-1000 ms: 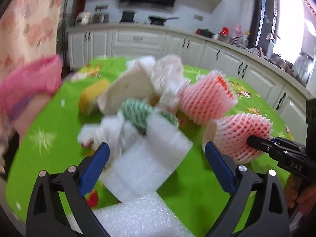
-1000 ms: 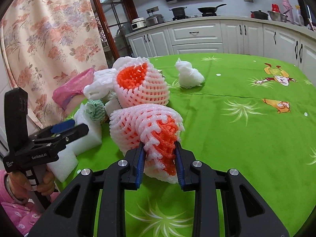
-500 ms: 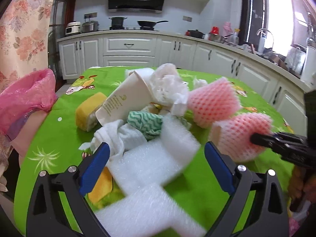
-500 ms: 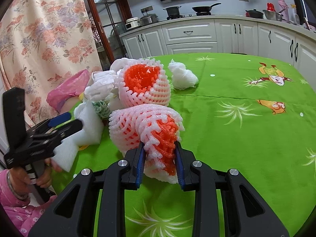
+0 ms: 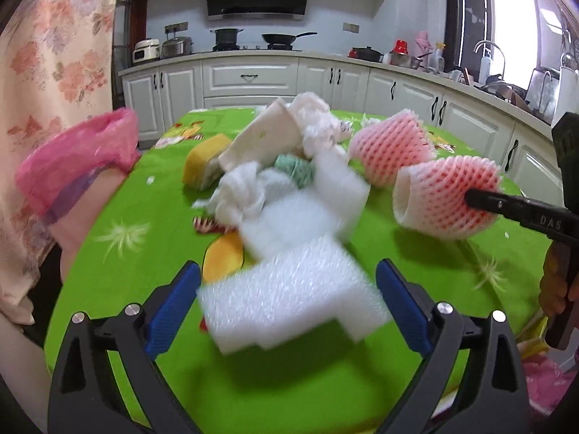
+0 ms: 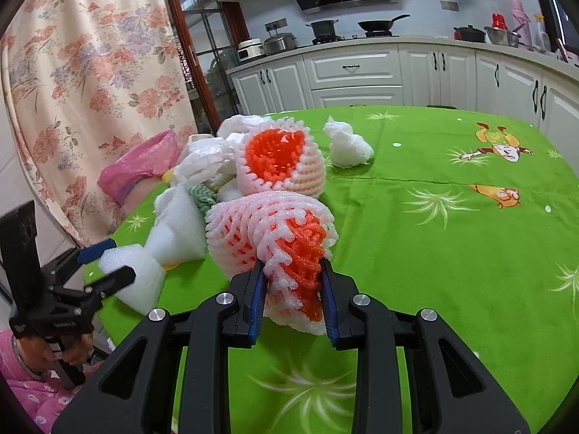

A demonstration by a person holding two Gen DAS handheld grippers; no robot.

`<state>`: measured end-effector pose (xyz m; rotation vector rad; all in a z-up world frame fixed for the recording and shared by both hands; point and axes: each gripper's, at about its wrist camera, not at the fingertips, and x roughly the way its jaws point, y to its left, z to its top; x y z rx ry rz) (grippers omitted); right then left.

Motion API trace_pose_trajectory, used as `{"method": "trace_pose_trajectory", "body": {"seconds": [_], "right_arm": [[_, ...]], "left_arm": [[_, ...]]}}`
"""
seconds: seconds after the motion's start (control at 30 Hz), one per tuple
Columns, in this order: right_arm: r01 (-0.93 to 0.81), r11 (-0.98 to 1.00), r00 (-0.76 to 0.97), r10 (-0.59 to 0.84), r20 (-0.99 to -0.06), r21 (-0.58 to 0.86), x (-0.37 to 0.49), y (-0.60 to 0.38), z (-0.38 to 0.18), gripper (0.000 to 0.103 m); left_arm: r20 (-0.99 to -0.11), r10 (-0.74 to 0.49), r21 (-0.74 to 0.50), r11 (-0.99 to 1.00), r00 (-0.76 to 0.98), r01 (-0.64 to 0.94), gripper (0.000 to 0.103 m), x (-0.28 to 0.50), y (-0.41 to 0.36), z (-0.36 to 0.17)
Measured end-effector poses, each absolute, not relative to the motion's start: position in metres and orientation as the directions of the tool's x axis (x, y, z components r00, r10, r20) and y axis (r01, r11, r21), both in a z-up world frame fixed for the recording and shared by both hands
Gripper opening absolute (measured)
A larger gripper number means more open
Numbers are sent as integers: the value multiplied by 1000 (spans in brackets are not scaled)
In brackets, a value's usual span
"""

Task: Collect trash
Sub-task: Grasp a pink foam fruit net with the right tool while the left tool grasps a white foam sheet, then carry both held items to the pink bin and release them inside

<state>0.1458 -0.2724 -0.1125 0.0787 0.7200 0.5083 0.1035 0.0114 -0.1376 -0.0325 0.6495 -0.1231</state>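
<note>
A heap of trash lies on the green tablecloth (image 6: pixel 452 253). My right gripper (image 6: pixel 293 289) is shut on a pink-and-orange foam fruit net (image 6: pixel 267 231), pinching its near end; the left wrist view shows that net (image 5: pixel 445 195) at the right. A second net (image 6: pixel 282 159) sits just behind it. My left gripper (image 5: pixel 287 311) stands wide open with a white foam block (image 5: pixel 289 303) between its fingertips, blurred. Whether the pads touch it I cannot tell. In the right wrist view the block (image 6: pixel 134 275) lies near the table's left edge.
A pink plastic bag (image 5: pixel 79 159) hangs open at the table's left edge. The heap holds another foam block (image 5: pixel 311 209), a green-white cloth (image 5: pixel 293 170), a yellow sponge (image 5: pixel 202 166) and a white carton (image 5: pixel 260 141). A crumpled tissue (image 6: pixel 347 144) lies apart, farther back.
My left gripper has drawn back from the heap, so the foam block now sits between its fingertips instead of deep between the fingers. The right gripper and its net have stayed put.
</note>
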Motion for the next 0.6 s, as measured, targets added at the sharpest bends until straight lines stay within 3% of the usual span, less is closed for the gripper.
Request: {"method": "trace_pose_trajectory", "body": {"seconds": [0.27, 0.4, 0.6], "right_arm": [[-439, 873, 641, 470, -607, 212, 134, -262, -104, 28], [-442, 873, 638, 466, -613, 204, 132, -258, -106, 28], [-449, 872, 627, 463, -626, 196, 128, -251, -111, 28]], "left_arm": [[-593, -156, -89, 988, 790, 128, 94, 98, 13, -142], [-573, -166, -85, 986, 802, 143, 85, 92, 9, -142], [-551, -172, -86, 985, 817, 150, 81, 87, 10, -139]]}}
